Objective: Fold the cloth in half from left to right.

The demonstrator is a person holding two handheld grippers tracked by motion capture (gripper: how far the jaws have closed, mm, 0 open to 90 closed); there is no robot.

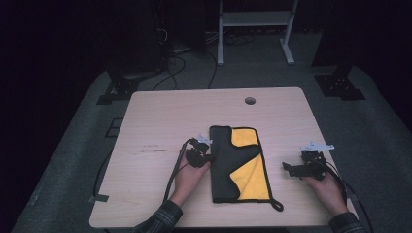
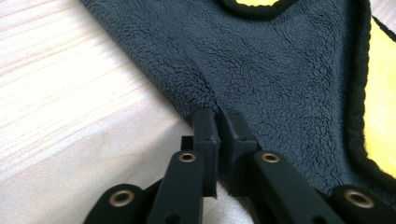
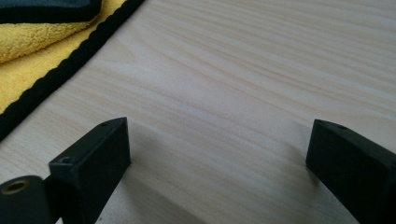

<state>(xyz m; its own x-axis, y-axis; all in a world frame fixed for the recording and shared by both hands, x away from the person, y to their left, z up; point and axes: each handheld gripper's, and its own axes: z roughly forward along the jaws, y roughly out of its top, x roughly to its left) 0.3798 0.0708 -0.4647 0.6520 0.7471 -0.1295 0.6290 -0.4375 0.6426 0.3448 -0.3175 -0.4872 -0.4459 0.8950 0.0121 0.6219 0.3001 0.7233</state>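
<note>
The work in hand is folding the microfiber towel (image 1: 238, 165), black on one face and yellow on the other, which lies on the tabletop (image 1: 160, 111) a little toward the near edge, about midway between the left and right edges. It is already partly folded, with a black flap lying over the yellow face.

The left gripper (image 1: 210, 156) has its jaws pressed together on the left border of the towel. To do this step well, I think the grip should keep both layers of the fleece, not only the top one, and the lift should be low and slow, so that the flap travels flat toward the right border and the edges meet evenly. The right gripper (image 1: 287, 167) rests on the bare wood near the right edge of the tabletop, apart from the towel, with its jaws wide apart; it could press the far side down so the cloth does not slide.

The left gripper view shows what the high view cannot: the two black fingers (image 2: 205, 128) pinch a small ridge of black fleece (image 2: 261, 70) exactly at the border. The right gripper view shows the black piping (image 3: 60, 70) of the towel and nothing between its jaws. The high view gives the whole shape of the fold and a round hole (image 1: 249, 100) near the far edge.
</note>
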